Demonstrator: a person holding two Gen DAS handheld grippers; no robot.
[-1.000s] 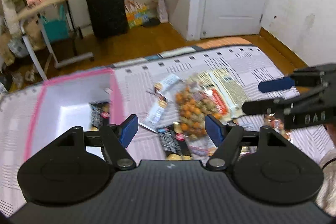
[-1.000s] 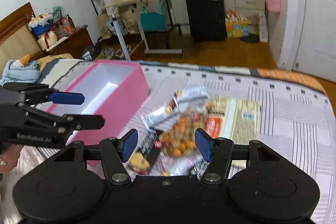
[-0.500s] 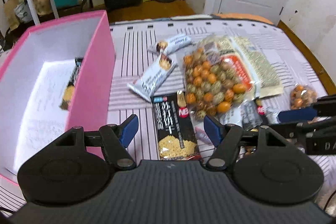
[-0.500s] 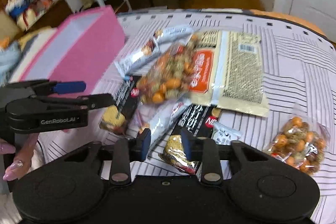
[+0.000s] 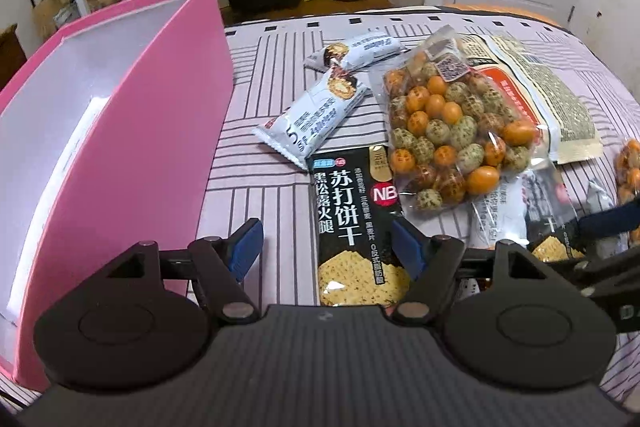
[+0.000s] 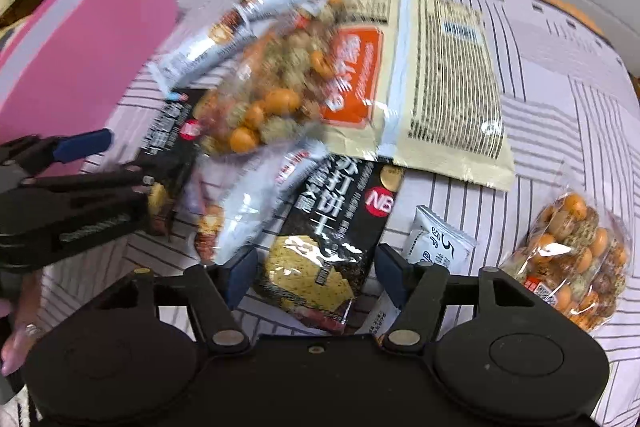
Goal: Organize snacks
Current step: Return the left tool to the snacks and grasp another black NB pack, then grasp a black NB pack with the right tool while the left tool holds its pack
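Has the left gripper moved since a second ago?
Yes. The left gripper has come down toward the bed: the pink box and black cracker packet now loom larger.

L gripper fingers apart, just widened; R gripper likewise; both angled down.

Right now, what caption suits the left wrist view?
Open left gripper poised over a black cracker packet beside the pink cardboard box.
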